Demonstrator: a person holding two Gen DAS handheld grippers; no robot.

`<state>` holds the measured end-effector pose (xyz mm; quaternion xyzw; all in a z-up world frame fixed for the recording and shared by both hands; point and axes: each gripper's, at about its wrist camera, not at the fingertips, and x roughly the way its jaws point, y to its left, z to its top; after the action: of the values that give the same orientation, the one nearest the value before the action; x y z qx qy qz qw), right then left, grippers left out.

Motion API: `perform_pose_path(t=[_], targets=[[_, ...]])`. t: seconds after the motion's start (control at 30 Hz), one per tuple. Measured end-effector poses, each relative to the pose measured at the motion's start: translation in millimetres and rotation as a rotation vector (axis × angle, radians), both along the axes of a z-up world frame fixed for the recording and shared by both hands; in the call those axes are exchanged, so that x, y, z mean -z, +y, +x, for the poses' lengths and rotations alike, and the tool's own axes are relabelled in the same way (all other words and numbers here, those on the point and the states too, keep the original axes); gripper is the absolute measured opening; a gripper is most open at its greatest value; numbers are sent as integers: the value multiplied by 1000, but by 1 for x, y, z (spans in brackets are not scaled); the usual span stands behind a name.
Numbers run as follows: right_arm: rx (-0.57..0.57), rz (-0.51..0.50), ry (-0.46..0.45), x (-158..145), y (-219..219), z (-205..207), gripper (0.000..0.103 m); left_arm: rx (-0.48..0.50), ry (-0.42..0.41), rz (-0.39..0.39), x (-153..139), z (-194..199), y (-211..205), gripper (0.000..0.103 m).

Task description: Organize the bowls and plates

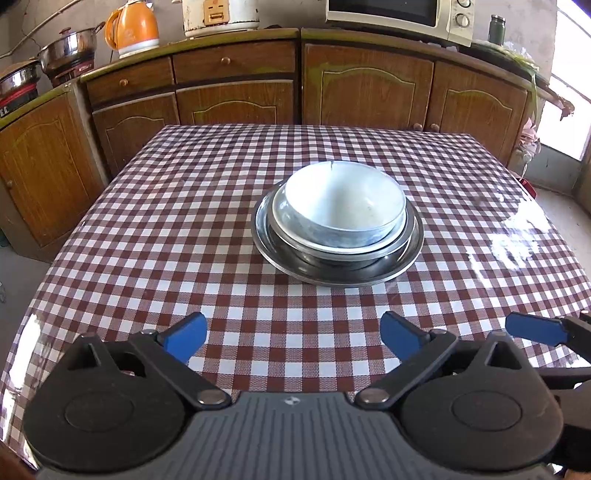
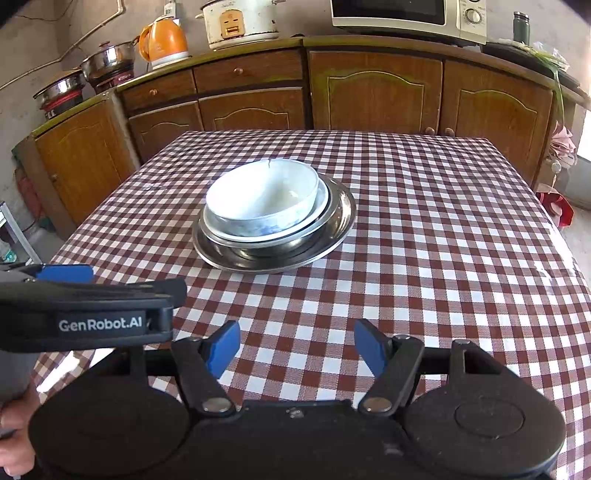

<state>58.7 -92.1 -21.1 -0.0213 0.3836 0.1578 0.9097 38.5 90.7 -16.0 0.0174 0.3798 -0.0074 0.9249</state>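
Chequered brown-and-white glossy tablecloth [image 1: 184,229] filling the left wrist view, spread over a table before a run of brown wooden cabinets [image 1: 236,99]. Stacked near the middle of the cloth: wide shallow steel plate [image 1: 413,254] at the bottom, smaller steel dish [image 1: 402,236] nested in it, then a white plate rim [image 1: 295,236], and topmost a round white bowl [image 1: 343,203], upright and empty. Left gripper [image 1: 293,339] low in the foreground, blue-padded fingers [image 1: 184,341] spread wide, nothing but cloth between them, well short of the stack. Blue fingertip of the right gripper [image 1: 537,330] poking in at the right edge. On the counter behind: orange electric kettle [image 1: 133,29], white rice cooker [image 1: 221,16], cream microwave oven [image 1: 402,16], steel pots [image 1: 70,46] at the far left.

Seen from the right wrist: same stack, now left of centre, white bowl [image 2: 262,195] on top of the white plate [image 2: 321,201], steel dish [image 2: 325,218] and steel plate [image 2: 343,218], all resting flat on the chequered cloth [image 2: 443,258]. Right gripper [image 2: 295,347] at the bottom, blue pads [image 2: 223,347] parted moderately wide, empty, clear of the dishes. Left gripper body [image 2: 92,314] crossing the left side just beside it, labelled "GenRobot.AI", with a bare hand [image 2: 14,424] gripping below at the lower left corner. Kettle [image 2: 164,42], rice cooker [image 2: 240,24] and microwave [image 2: 410,16] lined along the counter above the cabinets [image 2: 373,92].
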Motion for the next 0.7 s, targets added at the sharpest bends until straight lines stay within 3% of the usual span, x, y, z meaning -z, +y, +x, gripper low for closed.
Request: perform_pose_path(t=[0.7], targets=[[4, 0, -5, 0, 0, -1, 81, 35, -35, 0, -1, -2, -3, 103]])
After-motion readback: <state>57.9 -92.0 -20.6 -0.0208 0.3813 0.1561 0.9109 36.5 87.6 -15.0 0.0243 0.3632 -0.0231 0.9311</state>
